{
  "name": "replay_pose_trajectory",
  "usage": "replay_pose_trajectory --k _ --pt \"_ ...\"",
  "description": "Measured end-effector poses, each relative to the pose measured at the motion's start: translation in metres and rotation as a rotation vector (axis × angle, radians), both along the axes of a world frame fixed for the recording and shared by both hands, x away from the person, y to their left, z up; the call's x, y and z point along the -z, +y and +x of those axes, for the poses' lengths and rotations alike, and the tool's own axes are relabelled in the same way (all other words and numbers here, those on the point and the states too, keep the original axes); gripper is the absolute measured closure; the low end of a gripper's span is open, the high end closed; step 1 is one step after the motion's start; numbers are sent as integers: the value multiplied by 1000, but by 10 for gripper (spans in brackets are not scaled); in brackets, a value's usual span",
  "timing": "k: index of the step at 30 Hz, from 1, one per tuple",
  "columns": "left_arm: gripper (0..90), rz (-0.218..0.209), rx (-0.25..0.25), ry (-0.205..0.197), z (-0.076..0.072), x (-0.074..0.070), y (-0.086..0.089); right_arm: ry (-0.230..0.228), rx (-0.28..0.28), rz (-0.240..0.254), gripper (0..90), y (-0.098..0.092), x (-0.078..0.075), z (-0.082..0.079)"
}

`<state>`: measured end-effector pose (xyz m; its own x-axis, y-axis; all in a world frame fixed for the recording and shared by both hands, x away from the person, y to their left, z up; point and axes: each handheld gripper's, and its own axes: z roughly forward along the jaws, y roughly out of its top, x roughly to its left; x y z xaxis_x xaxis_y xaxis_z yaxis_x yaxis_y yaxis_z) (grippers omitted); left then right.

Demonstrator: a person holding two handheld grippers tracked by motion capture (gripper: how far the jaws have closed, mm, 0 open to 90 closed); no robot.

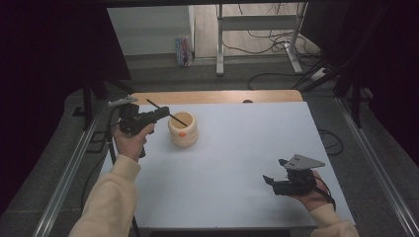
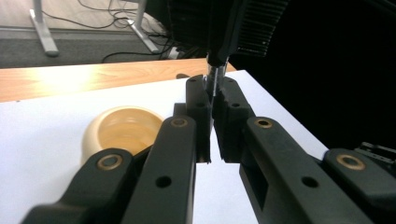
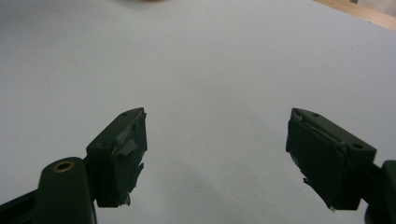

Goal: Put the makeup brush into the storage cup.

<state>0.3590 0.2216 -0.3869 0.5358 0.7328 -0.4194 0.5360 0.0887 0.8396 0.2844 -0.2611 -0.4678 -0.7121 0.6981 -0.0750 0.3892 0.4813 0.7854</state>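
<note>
Resting near: right gripper (image 1: 271, 183) at the table's near right corner, jaws spread wide apart with nothing between, only bare white surface below in the right gripper view (image 3: 215, 154).
Right hand (image 1: 309, 195): wrapped under the gripper body, cream sleeve (image 1: 336, 227) at the bottom edge.
White table cover (image 1: 237, 163): spread over most of the top, bare across the middle.
Left hand (image 1: 131, 140): raised at the left edge of the table, gripping the left gripper (image 1: 165, 112).
Left gripper state: jaws drawn together, clamped on a thin dark stick (image 1: 170, 115); seen pinched between the pads in the left gripper view (image 2: 212, 88).
Stick position: slanted, one end over the bowl's mouth, the other poking up and left past the jaws.
Bowl (image 1: 183, 129): cream, round, open-topped, orange spot on its side, standing on the white cover just right of the left gripper; also in the left gripper view (image 2: 122, 133).
Far edge: strip of bare wooden tabletop (image 1: 217, 96), then grey floor with cables (image 1: 276, 39).
</note>
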Motion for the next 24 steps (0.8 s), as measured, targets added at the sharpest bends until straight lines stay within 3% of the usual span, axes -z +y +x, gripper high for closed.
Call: replay_pose_trajectory --k 4,17,24 --pt "857 -8 -11 6 3 -1 3 1 2 4 202 -1 0 1" --pt "857 27 -47 16 13 -6 15 -2 20 8 188 -2 0 1" --pt "856 54 -64 36 21 -1 15 2 16 1 187 -1 1 1"
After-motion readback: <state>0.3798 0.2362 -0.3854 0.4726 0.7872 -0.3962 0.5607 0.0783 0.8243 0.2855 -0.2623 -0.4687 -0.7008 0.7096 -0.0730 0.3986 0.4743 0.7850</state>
